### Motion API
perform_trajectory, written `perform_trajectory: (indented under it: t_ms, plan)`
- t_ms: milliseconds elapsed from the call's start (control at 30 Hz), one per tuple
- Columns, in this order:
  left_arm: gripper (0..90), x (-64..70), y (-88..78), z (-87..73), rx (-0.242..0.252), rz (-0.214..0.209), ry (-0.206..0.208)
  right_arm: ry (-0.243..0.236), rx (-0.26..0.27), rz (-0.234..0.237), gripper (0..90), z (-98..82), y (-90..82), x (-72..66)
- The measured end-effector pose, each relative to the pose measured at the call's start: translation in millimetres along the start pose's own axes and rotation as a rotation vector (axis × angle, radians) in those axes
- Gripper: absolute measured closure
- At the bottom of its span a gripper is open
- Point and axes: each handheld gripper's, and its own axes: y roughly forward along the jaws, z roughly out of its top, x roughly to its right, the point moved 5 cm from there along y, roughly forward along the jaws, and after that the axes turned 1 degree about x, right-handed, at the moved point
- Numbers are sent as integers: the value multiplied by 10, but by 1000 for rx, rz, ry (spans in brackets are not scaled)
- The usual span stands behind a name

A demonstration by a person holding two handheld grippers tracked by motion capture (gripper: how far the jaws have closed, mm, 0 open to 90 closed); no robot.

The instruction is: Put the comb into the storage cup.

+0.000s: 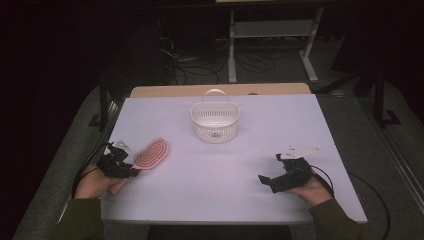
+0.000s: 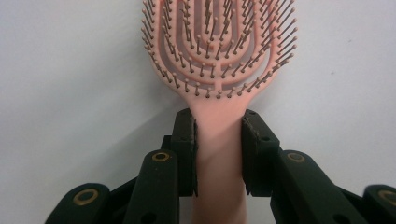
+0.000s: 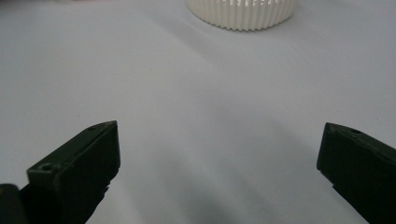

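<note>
Left gripper (image 2: 218,154) clamped around pink hairbrush (image 2: 218,70) handle.

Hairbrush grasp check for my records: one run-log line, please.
left gripper: shut on hairbrush handle | right gripper: open, empty | basket: upright

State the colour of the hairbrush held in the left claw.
The hairbrush is salmon pink with darker bristle tips, seen best in the left gripper view.

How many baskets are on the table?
1. The white basket stands alone near the far middle of the table, its handle up. The pink hairbrush lies at the left, its handle held by the left gripper.
</note>
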Motion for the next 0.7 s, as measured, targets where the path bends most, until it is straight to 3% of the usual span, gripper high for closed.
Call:
perform_trajectory:
  t_ms: [400,700]
  plan:
    - [706,103,-66,96,66,-20,29,-2,2,0,0,0,-7,4]
    - [706,185,-122,165,141,-86,26,0,0,-2,0,-1,0,5]
